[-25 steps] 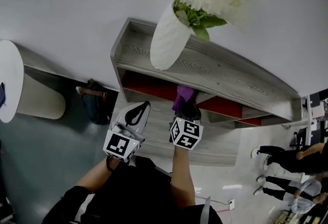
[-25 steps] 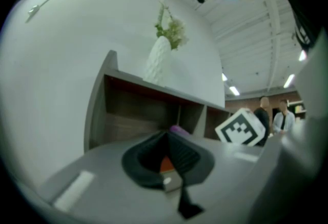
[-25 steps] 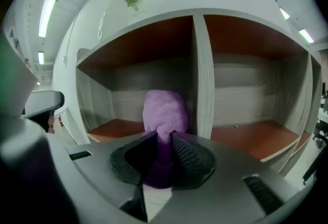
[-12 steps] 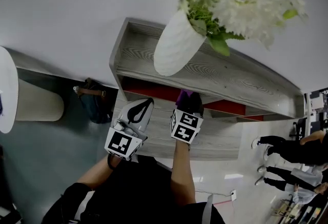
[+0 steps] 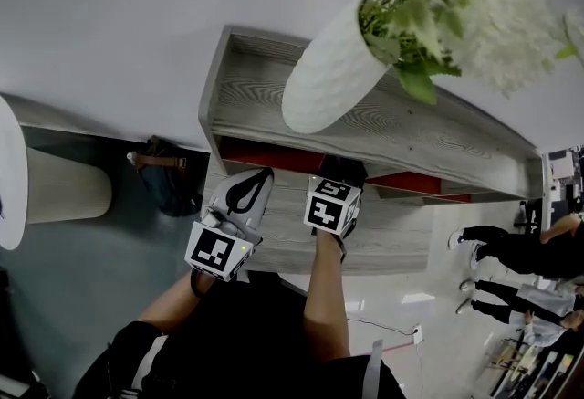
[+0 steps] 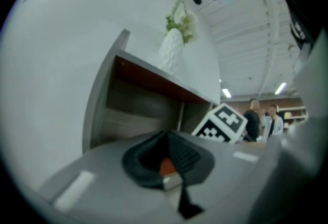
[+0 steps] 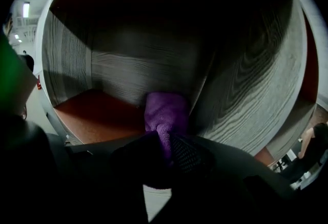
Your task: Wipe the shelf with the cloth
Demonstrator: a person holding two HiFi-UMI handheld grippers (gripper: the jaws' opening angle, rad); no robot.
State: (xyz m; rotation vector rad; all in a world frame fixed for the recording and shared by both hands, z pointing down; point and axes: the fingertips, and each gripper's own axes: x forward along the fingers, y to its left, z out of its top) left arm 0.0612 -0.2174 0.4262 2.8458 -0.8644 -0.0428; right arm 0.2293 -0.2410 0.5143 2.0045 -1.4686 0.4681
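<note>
A grey wood shelf (image 5: 401,128) with a red lining hangs on the white wall. My right gripper (image 5: 341,173) reaches into its middle compartment, under the top board. It is shut on a purple cloth (image 7: 165,113), and the cloth presses against the grey wood back wall above the red surface (image 7: 97,115). The head view does not show the cloth. My left gripper (image 5: 246,194) hovers just outside the shelf's front, left of the right one, shut with nothing in it (image 6: 169,161). The right gripper's marker cube (image 6: 220,124) shows beside it.
A white vase (image 5: 328,82) of white flowers (image 5: 456,14) stands on the shelf's top board, right above my right gripper. Below left are a round white table (image 5: 9,169) and a dark bag (image 5: 169,178) on the floor. People (image 5: 520,251) stand at the far right.
My right gripper has pushed further into the compartment, and the purple cloth has gone out of the head view. The left gripper has barely moved.
</note>
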